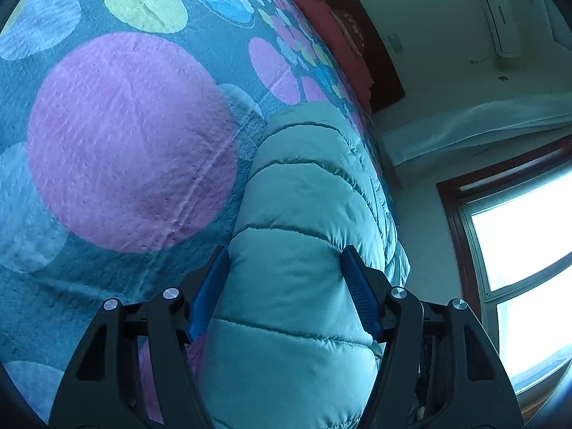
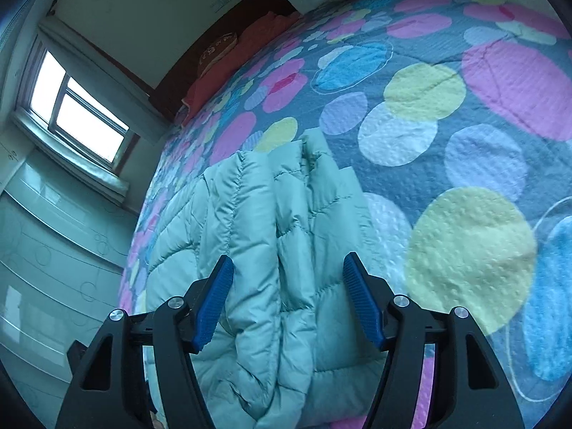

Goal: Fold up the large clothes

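Item: teal puffer jacket (image 1: 296, 236) on dotted bedspread (image 1: 125, 143).
I see left gripper (image 1: 286, 261) jaws apart astride a padded roll; right gripper (image 2: 287, 268), likewise apart, shows bunched folds.

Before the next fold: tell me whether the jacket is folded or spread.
Folded: the puffer jacket lies bunched in doubled quilted layers on the bedspread.

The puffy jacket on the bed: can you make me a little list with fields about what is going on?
garment: light teal quilted puffer jacket, bunched into folds
surface: bedspread with big coloured circles
left tool: jaws apart, a padded roll of the jacket between them; a firm grip cannot be told
right tool: jaws apart over the jacket's folds, pads not pressing on it
background: window, red pillows at the head of the bed
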Motion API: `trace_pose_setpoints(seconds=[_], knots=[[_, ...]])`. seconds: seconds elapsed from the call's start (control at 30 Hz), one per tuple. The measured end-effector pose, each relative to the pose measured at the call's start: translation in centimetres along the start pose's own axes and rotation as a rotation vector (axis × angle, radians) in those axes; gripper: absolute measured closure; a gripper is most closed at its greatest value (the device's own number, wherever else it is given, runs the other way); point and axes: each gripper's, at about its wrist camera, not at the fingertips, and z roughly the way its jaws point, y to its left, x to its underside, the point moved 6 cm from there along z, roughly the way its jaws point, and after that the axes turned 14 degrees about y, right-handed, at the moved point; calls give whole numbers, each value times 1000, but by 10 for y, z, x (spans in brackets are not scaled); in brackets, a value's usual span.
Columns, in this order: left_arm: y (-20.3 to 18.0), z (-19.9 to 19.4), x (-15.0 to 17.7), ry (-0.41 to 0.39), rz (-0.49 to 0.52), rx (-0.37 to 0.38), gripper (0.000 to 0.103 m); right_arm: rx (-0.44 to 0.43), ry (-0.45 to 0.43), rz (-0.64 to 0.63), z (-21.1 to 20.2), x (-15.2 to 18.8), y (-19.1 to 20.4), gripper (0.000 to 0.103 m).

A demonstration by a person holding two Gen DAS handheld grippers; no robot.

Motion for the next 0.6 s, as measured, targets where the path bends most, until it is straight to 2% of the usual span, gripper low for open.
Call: trace_pose_setpoints(seconds=[0.1, 0.13, 0.2, 0.23, 0.4, 0.47, 0.6], knots=[[2, 6, -5, 6, -36, 8, 37, -45, 23, 15, 16, -8, 1, 42], [1, 9, -7, 4, -38, 4, 37, -54, 31, 13, 20, -9, 1, 63], [-3, 11, -9, 2, -40, -13, 37, -82, 65, 0, 30, -12, 5, 84], [-5, 10, -8, 0, -45, -15, 37, -88, 66, 0, 29, -14, 5, 90], [-8, 5, 0, -19, -35, -23, 37, -37, -6, -19, 9, -21, -2, 93], [-7, 13, 3, -6, -10, -54, 37, -15, 2, -5, 13, -23, -19, 93], [-2, 36, 6, 32, 17, -119, 35, -35, 28, 30, 28, -25, -42, 93]])
